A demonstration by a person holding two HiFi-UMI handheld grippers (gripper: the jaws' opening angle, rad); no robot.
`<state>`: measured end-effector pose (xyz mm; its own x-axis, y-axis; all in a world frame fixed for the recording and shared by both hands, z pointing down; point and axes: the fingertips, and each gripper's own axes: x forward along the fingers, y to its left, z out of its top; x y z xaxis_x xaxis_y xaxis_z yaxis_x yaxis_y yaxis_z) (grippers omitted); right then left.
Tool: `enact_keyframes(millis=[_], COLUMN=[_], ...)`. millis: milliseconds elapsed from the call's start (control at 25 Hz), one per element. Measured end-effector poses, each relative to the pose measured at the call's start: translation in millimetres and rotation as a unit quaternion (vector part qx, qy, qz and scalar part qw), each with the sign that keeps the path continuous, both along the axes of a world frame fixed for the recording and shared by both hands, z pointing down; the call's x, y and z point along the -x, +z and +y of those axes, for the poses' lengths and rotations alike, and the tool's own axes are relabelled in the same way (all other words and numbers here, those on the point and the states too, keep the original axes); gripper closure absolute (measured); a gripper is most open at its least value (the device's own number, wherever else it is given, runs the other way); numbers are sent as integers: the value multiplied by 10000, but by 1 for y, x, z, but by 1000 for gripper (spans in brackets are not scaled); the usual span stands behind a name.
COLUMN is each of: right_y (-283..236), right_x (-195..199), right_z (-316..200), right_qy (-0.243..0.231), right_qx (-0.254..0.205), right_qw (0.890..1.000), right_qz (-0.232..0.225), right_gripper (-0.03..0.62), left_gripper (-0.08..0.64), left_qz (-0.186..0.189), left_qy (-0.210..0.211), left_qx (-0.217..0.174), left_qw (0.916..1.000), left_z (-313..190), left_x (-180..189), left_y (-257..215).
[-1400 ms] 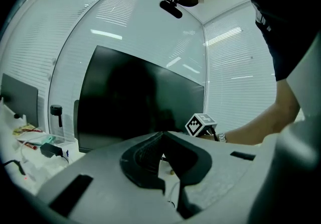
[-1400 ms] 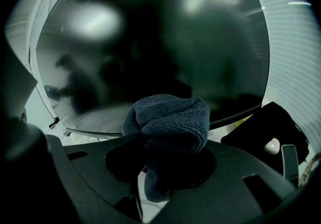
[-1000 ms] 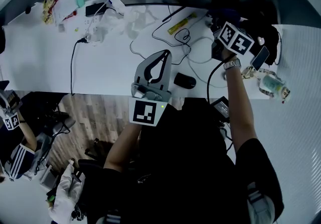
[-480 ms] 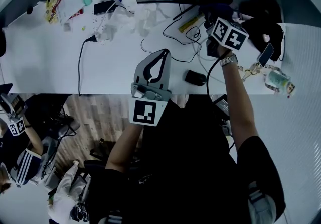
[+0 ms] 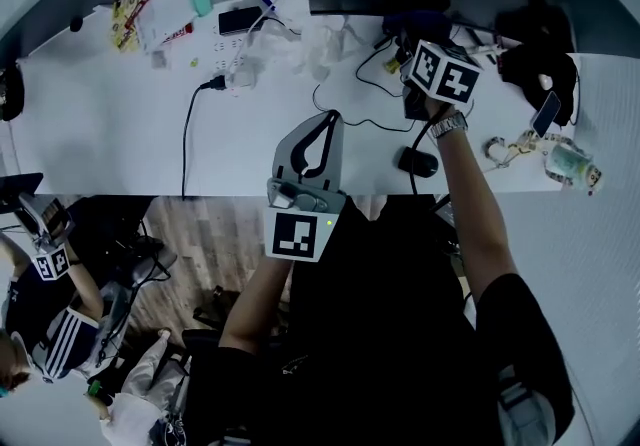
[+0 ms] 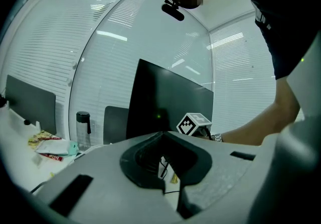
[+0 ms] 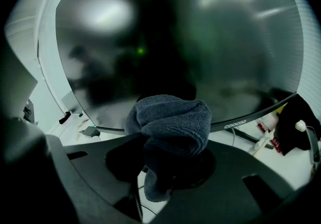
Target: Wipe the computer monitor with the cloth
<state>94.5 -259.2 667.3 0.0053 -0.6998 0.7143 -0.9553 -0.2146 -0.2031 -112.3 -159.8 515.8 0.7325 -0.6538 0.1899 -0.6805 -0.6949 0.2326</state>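
One cloth (image 7: 168, 127), bunched, clamped in right hand-held gripper (image 7: 165, 168) | cloth close to dark monitor (image 7: 175, 42), near its lower edge; contact unclear | left hand-held gripper (image 6: 163, 190) jaws together, empty, over front edge of bench (image 5: 100, 124)

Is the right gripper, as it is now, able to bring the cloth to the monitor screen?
Probably yes. The right gripper is shut on the cloth, and the monitor screen fills its view directly ahead, with nothing visible between them.
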Motion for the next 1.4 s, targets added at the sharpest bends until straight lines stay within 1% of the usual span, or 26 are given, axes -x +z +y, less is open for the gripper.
enact_keyframes(millis=[400,600,920,1240,1400], right_y=[0,-5,-9,-11,-22], right_x=[72,100,146,162,164], right_z=[-20,-28,-44,-49,-52], right_qy=[-310,-438,-792,-936,-1030], right_qx=[-75,-135,-241,-206,-267], right_qw=[9995,9989,9964,9952,9942], right_qz=[-84,-124,-184,-180,-150], right_gripper=[469,469,469,469,469], left_gripper=[554,554,554,554,554], left_qz=[-104,-78,-94,-203,-130], left_qy=[-80,-158,-235,-274,-337], left_qx=[-124,-195,-284,-262,-352], left_qw=[9998,9997,9993,9991,9987], left_z=[-6,-9,-9,-4,-4], left_x=[48,64,82,92,92], left_y=[-4,-10,-17,-17,-24])
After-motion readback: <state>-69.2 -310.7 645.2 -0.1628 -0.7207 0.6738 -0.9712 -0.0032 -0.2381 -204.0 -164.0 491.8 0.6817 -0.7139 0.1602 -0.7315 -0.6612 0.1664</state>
